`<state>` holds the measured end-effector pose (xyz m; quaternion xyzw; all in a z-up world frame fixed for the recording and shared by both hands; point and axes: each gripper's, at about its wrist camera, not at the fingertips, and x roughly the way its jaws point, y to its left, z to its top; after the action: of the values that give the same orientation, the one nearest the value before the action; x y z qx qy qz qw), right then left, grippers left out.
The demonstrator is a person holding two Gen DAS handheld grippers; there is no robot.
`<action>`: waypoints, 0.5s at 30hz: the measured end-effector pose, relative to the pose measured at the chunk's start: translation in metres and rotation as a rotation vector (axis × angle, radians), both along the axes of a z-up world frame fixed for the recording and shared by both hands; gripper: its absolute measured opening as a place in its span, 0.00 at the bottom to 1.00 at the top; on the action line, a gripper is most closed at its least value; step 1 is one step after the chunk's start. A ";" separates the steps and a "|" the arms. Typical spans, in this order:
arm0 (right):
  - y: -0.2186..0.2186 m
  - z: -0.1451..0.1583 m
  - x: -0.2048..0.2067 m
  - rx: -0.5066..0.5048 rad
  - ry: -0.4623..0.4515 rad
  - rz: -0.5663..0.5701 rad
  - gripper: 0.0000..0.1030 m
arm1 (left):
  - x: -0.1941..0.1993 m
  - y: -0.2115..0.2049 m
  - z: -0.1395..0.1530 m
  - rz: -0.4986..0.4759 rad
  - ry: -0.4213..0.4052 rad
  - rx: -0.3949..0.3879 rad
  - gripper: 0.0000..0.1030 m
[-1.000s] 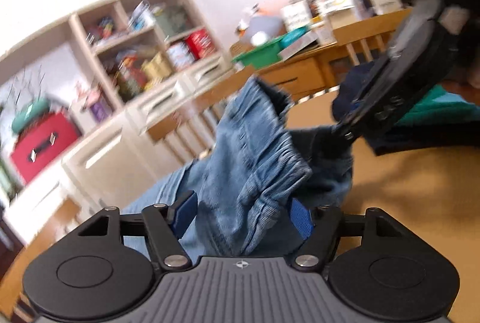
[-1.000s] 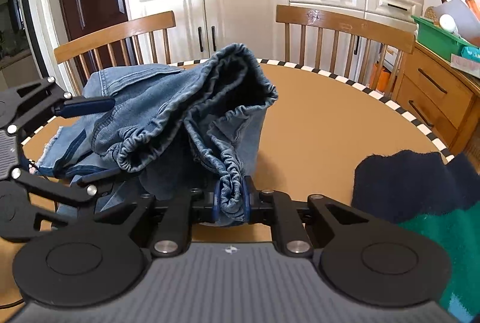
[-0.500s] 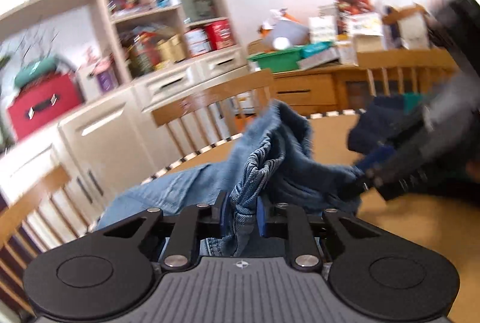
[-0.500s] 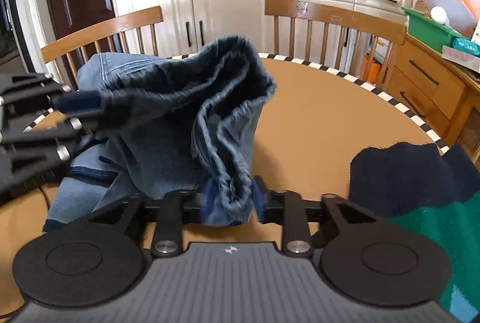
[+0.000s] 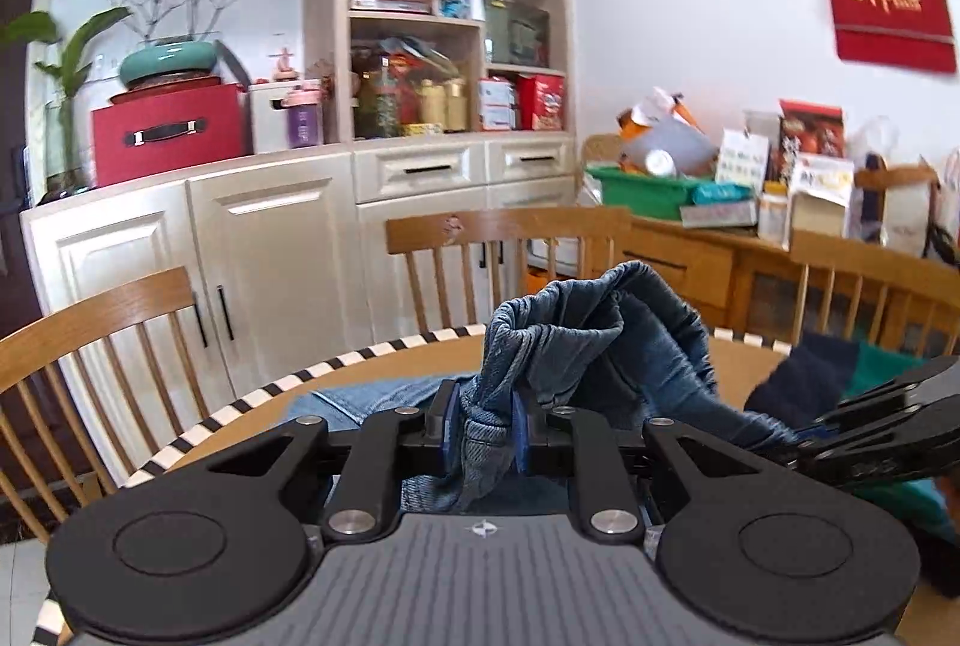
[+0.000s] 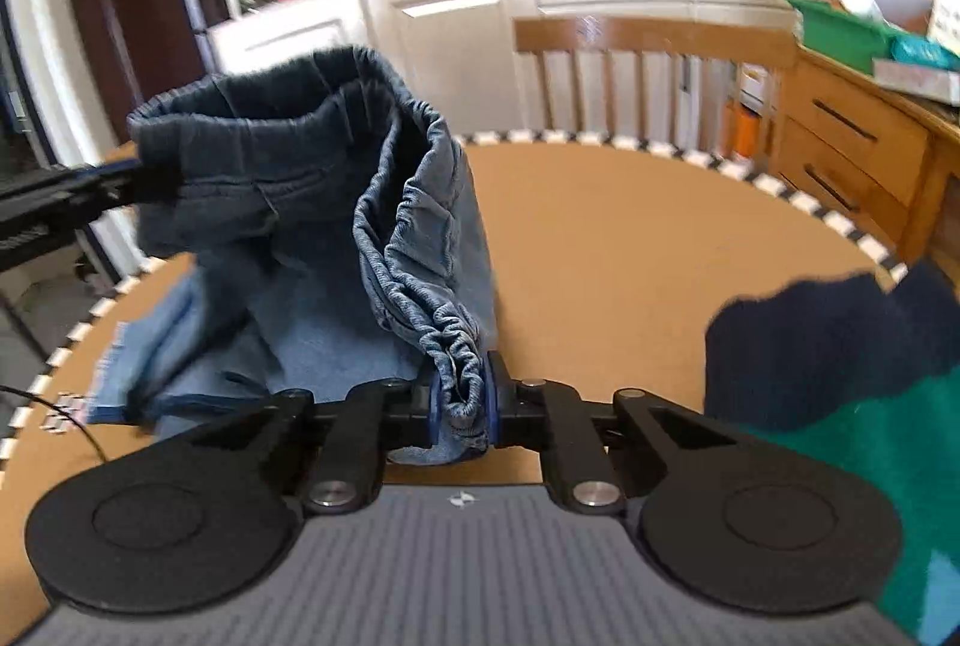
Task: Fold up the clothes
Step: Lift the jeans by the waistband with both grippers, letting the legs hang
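A: Where are the jeans (image 6: 312,202) at this moment?

B: Lifted by their gathered elastic waistband over the round table (image 6: 630,250), with the waist opening held apart between the two claws. The lighter denim legs trail down onto the tabletop toward the near left edge, at least in the right wrist view.

A: And the right gripper (image 6: 461,406)?

B: Its blue pads are pinched together on a bunched fold of the waistband, cloth squeezed between them, low over the table.

A: The left gripper (image 5: 485,433)?

B: Same story in its own camera: closed tightly on a thick roll of the denim waistband. From the right wrist view it comes in at the left edge, its tip against the dark far corner of the waistband, though that frame is blurred there, so I can't tell exactly how much cloth it has.

A: What lies around them?

B: A navy and green garment (image 6: 840,346) rests on the table on the right side, apart from the jeans. The table has a black-and-white checked rim. Wooden chairs (image 5: 504,250) stand just behind it, then cream cabinets (image 5: 270,250) with a red box (image 5: 168,132) on top, and a green bin (image 5: 648,190) on the wooden sideboard
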<state>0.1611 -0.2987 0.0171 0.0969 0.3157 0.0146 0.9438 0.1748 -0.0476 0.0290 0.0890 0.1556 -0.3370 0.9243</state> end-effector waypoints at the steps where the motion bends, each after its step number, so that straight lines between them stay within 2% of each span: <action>1: 0.000 0.009 -0.005 0.000 -0.012 0.017 0.13 | -0.003 0.007 0.006 0.009 -0.001 -0.003 0.19; 4: -0.002 0.036 -0.010 -0.007 -0.031 0.066 0.13 | -0.013 0.023 0.027 0.036 -0.015 0.011 0.18; 7: 0.004 0.065 0.001 -0.051 0.012 0.190 0.12 | -0.019 0.028 0.047 0.066 -0.020 0.087 0.18; 9: 0.009 0.084 0.012 -0.083 0.062 0.261 0.12 | -0.020 0.032 0.063 0.089 0.015 0.109 0.18; 15: 0.025 0.150 0.040 -0.123 0.173 0.344 0.12 | -0.024 0.050 0.115 0.174 0.095 0.150 0.17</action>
<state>0.2013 -0.2739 0.1673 -0.0155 0.4076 0.1477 0.9010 0.1513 0.0022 0.1438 0.1280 0.2312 -0.2469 0.9323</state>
